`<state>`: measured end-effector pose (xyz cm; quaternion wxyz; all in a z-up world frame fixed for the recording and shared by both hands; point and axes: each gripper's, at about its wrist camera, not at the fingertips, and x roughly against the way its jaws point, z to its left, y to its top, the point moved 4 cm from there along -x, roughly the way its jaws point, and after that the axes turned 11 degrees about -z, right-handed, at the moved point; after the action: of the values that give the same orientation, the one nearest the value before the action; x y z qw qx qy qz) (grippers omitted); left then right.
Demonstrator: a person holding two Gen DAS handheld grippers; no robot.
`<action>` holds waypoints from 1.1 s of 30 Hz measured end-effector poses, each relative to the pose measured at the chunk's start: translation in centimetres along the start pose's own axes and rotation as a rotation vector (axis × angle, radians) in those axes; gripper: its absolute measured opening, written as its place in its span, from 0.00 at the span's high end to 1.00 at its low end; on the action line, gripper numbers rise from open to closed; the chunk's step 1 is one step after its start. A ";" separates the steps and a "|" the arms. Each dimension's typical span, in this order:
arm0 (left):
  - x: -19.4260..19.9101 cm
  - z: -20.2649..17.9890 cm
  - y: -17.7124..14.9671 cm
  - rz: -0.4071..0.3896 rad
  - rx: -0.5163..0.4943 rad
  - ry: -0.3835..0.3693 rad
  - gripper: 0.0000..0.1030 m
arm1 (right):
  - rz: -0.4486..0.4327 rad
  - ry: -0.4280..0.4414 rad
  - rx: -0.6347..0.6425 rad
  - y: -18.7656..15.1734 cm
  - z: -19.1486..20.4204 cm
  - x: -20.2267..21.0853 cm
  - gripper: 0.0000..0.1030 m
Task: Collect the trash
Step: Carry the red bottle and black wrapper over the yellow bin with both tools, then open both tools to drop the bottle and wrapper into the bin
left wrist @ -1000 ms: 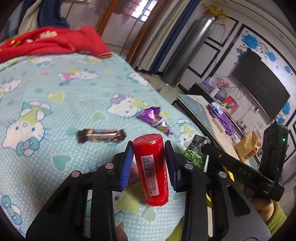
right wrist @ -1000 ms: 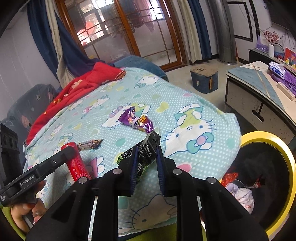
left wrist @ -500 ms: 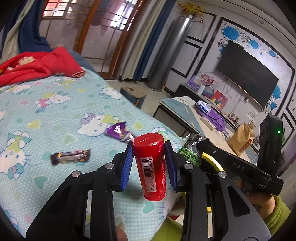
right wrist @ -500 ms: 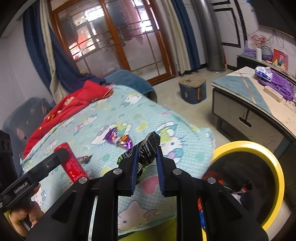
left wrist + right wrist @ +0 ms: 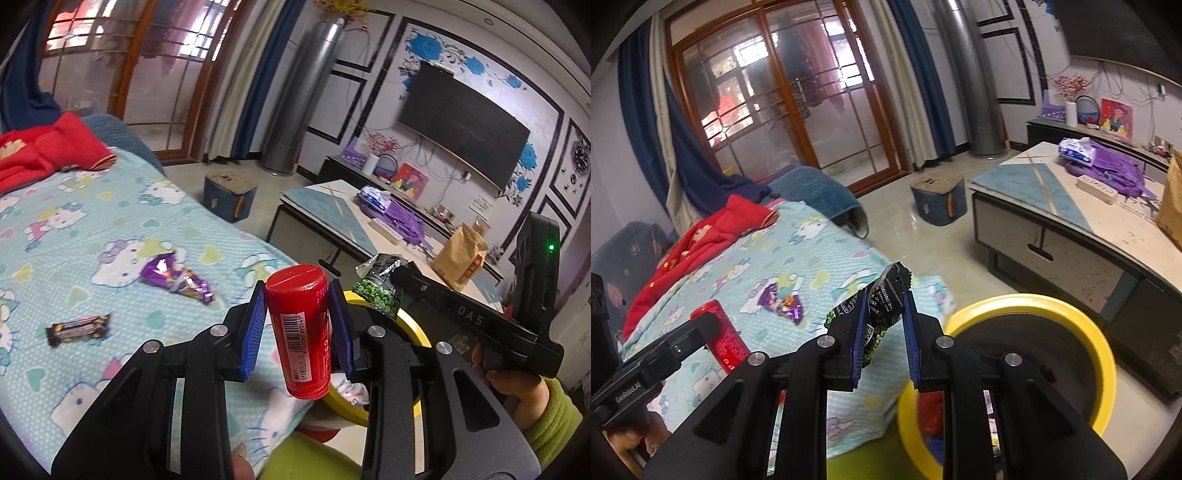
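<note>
Clamping down on a red canister (image 5: 301,330), the left gripper (image 5: 298,326) has its blue ribbed pads pressed on both sides of it, barcode sticker facing the camera, digits too small to read properly. Smooth plastic cylinder with a flat slotted cap, tilted a bit, held up off the bed. The right gripper (image 5: 882,325) is pinched on a crinkly dark snack packet (image 5: 882,301) with green peas printed on it and white text I can't make out. Its body reads "DAS" in the left view; the other tool's handle says "GenRobot.AI" in the right view.

Both loads hang near the edge of the Hello Kitty blanket (image 5: 74,229), right beside a round bin (image 5: 1052,308) with a thick yellow rim, which already has some wrappers inside. Still lying on the blanket: a shiny purple wrapper (image 5: 175,280) and a brown candy bar (image 5: 77,328), well apart from the grippers. Open floor sits between bed and coffee table (image 5: 1034,192).
</note>
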<state>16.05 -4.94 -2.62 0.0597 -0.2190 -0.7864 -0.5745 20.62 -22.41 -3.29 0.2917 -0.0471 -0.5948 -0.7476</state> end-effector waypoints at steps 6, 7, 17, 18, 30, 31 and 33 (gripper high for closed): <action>-1.0 -2.0 -0.4 0.013 -0.029 -0.040 0.74 | -0.014 -0.041 -0.028 0.0 -2.4 1.1 0.82; -1.2 -2.4 -0.5 0.017 -0.032 -0.047 0.74 | -0.015 -0.046 -0.032 0.0 -2.7 1.3 0.82; -2.8 -4.9 -1.6 0.042 -0.046 -0.111 0.74 | -0.021 -0.129 -0.053 -0.9 -6.2 2.4 0.82; -3.0 -5.1 -1.7 0.046 -0.048 -0.118 0.74 | -0.021 -0.138 -0.053 -1.0 -6.5 2.5 0.82; -4.9 -7.4 -3.8 0.089 -0.079 -0.185 0.74 | 0.007 -0.204 -0.069 -2.8 -9.5 3.0 0.82; -5.1 -7.5 -4.0 0.094 -0.081 -0.192 0.74 | 0.010 -0.208 -0.074 -2.9 -9.8 3.1 0.82; -5.3 -7.9 -4.3 0.102 -0.083 -0.204 0.74 | 0.018 -0.213 -0.084 -3.1 -10.3 3.2 0.82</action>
<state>17.80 -14.81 -5.65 -0.0005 -0.3181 -0.7517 -0.5777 19.30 -32.68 -7.61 0.2312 -0.1438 -0.5902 -0.7599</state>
